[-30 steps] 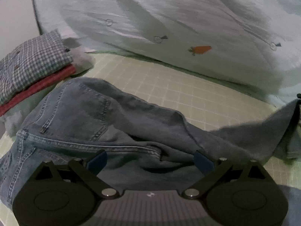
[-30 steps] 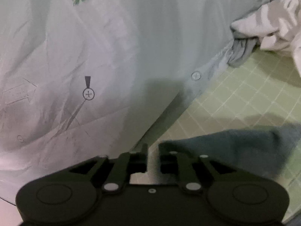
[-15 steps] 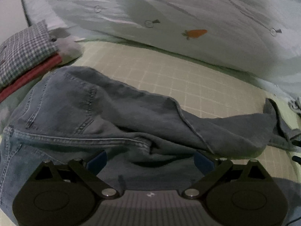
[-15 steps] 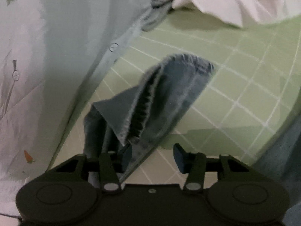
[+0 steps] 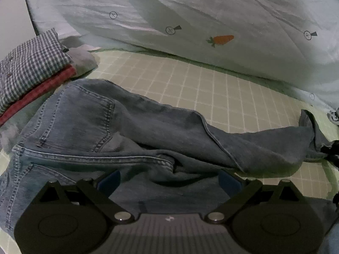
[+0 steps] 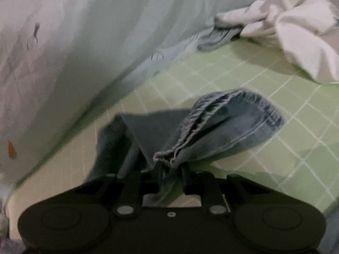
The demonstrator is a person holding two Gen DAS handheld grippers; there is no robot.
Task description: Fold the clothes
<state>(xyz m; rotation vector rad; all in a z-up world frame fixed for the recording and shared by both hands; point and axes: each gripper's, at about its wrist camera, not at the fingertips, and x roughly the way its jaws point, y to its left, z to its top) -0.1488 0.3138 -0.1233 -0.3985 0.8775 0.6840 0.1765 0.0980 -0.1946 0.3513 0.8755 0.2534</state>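
Blue jeans (image 5: 110, 131) lie across the green checked sheet (image 5: 190, 80), waistband and back pocket at the left, legs running to the right. My left gripper (image 5: 169, 178) hovers open just above the crotch area, blue pads wide apart with denim beneath them. In the right wrist view, the right gripper (image 6: 171, 169) is shut on the frayed hem of the jeans legs (image 6: 224, 122), which bunches up between the fingers and fans out ahead. That same hem end (image 5: 311, 131) shows at the right edge of the left wrist view.
A stack of folded clothes, checked shirt (image 5: 29, 67) on a red piece (image 5: 40, 91), sits at the left. A pale quilt with carrot prints (image 5: 211, 21) banks along the far side. A crumpled white garment (image 6: 292, 27) lies at the far right on the sheet.
The right gripper went from shut to open beside the hem, then closed on the hem. The left gripper stayed open over the jeans, shifting only slightly.
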